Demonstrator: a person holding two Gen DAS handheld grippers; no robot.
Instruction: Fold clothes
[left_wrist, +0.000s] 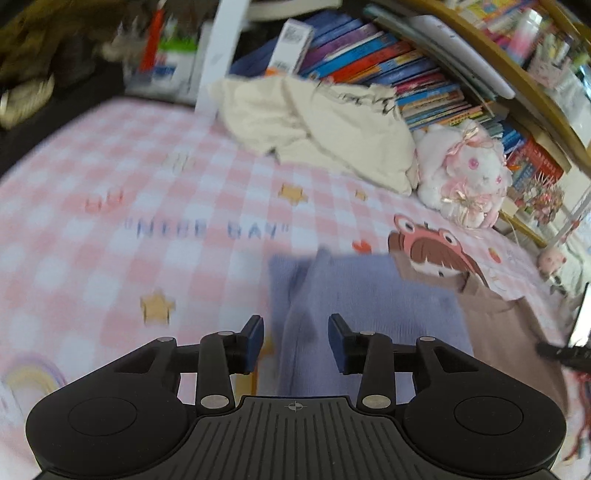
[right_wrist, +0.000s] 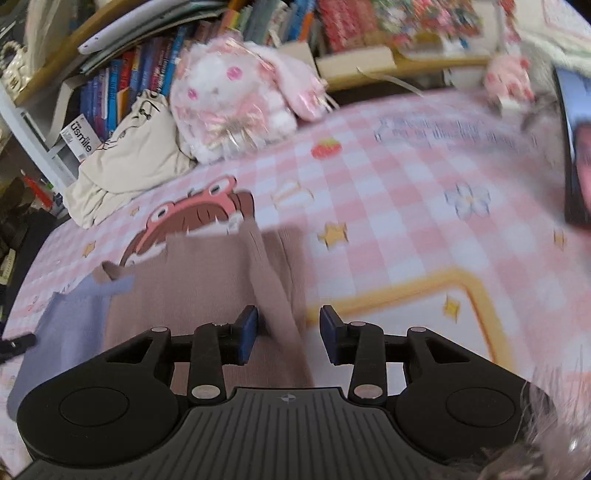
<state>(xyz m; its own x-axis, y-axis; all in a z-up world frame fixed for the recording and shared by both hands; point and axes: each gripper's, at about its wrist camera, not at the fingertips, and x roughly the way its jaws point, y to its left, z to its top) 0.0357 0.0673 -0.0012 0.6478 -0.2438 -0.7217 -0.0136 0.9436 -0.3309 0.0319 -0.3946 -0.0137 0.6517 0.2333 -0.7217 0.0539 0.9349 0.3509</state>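
Left gripper (left_wrist: 296, 341): jaws apart over the lilac garment (left_wrist: 369, 295), ready to pinch its edge.
Right gripper (right_wrist: 288, 334): jaws apart over the brown garment's (right_wrist: 207, 280) fold.
Clothes: lying side by side on the checked bed sheet (right_wrist: 406, 192).

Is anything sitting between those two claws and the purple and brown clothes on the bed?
Nothing visible. The left gripper, open, hangs right over the purple garment; the right gripper, open, hangs over the brown garment.
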